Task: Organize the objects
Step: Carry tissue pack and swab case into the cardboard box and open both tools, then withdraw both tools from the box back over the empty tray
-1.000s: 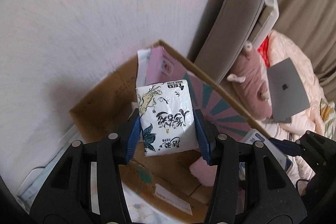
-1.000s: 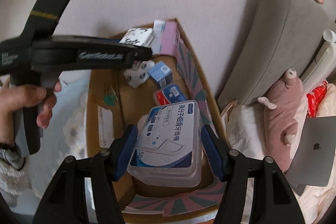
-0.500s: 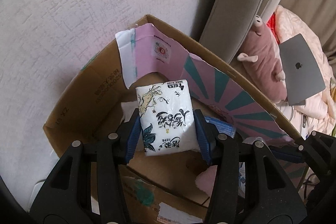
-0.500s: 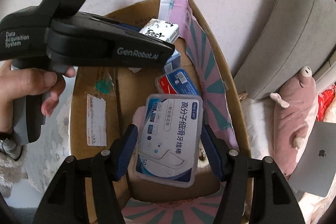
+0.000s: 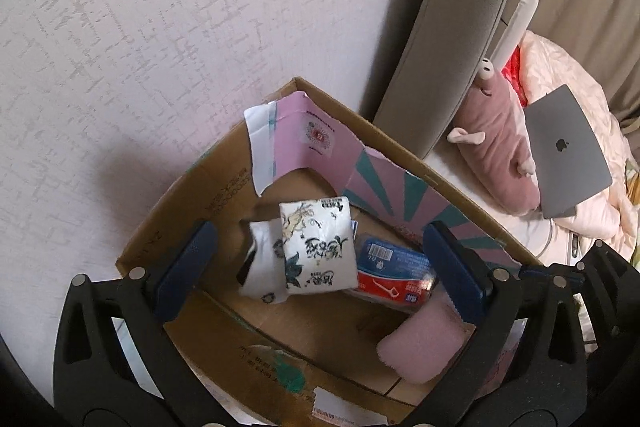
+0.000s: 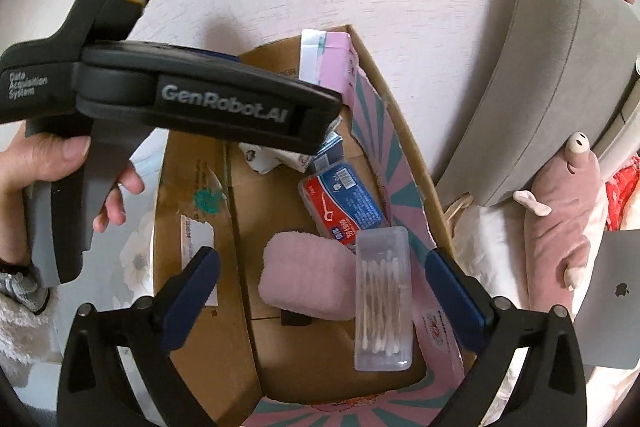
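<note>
The cardboard box sits open against the pale wall, and everything being sorted lies inside it. I count two tissue packs: one printed pack lying flat on the box floor, and a second, more crumpled one tucked just beside it, touching its left edge. To the right of them lies one blue and red floss pick box, close against the printed pack. Nearer the front there is one pink sponge, and leaning against its right side one clear case of cotton swabs, which lies lengthwise along the pink striped liner of the box wall.

The left claw hovers over the two tissue packs with its blue pads spread wide, gripping nothing. The right claw hangs above the sponge and the swab case, its pads likewise spread wide apart and empty. A hand grips the handle of the left tool.

Beyond the box stands one grey cushion leaning on the wall. Beside it on the bed lies one pink plush toy, and one closed grey laptop rests just next to the toy.
</note>
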The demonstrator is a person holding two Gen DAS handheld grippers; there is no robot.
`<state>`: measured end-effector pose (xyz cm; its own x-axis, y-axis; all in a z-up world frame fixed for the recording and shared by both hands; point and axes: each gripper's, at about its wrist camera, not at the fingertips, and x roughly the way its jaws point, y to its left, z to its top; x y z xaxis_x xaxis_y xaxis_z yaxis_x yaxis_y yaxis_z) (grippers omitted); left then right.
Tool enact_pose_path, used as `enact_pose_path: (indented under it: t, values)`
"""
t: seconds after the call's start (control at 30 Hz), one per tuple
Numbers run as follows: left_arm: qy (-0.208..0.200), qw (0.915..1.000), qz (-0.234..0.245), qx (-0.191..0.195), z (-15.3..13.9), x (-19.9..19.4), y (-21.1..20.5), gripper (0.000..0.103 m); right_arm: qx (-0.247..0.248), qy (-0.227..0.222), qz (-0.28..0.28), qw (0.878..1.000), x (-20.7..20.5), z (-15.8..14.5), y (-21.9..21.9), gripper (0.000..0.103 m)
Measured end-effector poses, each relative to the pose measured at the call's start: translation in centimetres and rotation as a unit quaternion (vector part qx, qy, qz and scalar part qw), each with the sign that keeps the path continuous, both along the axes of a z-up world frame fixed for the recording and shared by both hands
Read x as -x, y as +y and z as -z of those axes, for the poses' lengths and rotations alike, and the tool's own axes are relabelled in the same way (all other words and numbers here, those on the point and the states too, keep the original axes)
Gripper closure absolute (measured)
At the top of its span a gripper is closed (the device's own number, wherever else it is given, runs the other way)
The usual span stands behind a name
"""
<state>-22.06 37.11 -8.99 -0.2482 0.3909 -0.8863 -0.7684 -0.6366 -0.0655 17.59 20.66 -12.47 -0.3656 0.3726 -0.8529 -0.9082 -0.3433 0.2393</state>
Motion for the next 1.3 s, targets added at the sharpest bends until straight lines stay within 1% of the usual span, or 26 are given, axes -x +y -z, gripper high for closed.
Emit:
enact_pose_path:
  t: [0.17,0.3,0.4,0.5,0.6,0.7,0.73,0.8,0.93,1.03,1.07,1.1,1.13,1.3]
  values:
    - [0.003,1.0000,-0.002,-0.003,-0.5,-0.8,0.0,0.000,-0.006,-0.003,0.003,1.000,0.2,-0.6,-0.1,0.001]
    - [0.011,0.9999,-0.001,-0.009,-2.2,-1.3,-1.2,0.000,-0.013,-0.006,-0.001,1.000,0.1,-1.0,-0.3,0.001]
    - [0.019,0.9997,-0.002,-0.018,-3.8,-1.9,-2.2,0.000,-0.022,-0.005,-0.002,1.000,0.2,-2.3,-0.8,0.001]
    - [0.030,0.9991,-0.009,-0.028,-5.8,-2.6,-3.7,0.000,-0.030,0.000,-0.004,1.000,0.3,-4.1,-1.5,0.001]
    - [0.047,0.9976,-0.025,-0.044,-8.5,-3.6,-6.0,0.000,-0.041,0.006,-0.002,0.999,0.4,-5.9,-2.1,0.001]
    - [0.069,0.9947,-0.047,-0.059,-11.4,-4.7,-8.9,0.000,-0.062,0.010,-0.005,0.998,1.0,-8.1,-3.0,0.001]
    - [0.076,0.9930,-0.061,-0.067,-12.6,-5.3,-10.4,0.000,-0.072,0.009,-0.008,0.997,1.4,-9.1,-3.4,0.001]
    - [0.083,0.9901,-0.082,-0.078,-14.0,-5.7,-12.6,0.000,-0.087,0.011,-0.016,0.996,2.0,-10.5,-4.1,0.001]
    - [0.107,0.9799,-0.133,-0.103,-16.6,-7.4,-18.3,0.000,-0.115,0.021,-0.036,0.993,3.9,-12.9,-5.6,0.001]
    - [0.122,0.9694,-0.179,-0.115,-17.9,-8.9,-22.9,0.000,-0.129,0.033,-0.058,0.989,5.8,-14.3,-6.7,0.001]
    - [0.126,0.9645,-0.199,-0.120,-18.1,-9.7,-24.7,0.000,-0.133,0.036,-0.066,0.988,6.7,-14.7,-7.1,0.001]
    - [0.129,0.9607,-0.213,-0.122,-18.2,-10.2,-26.1,0.000,-0.137,0.039,-0.071,0.987,7.2,-14.9,-7.5,0.001]
    - [0.133,0.9548,-0.236,-0.123,-18.2,-11.1,-28.1,0.000,-0.139,0.041,-0.075,0.987,7.8,-15.1,-7.9,0.001]
    - [0.147,0.9321,-0.310,-0.116,-17.6,-14.2,-34.5,0.000,-0.150,0.047,-0.099,0.983,11.4,-15.7,-10.1,0.001]
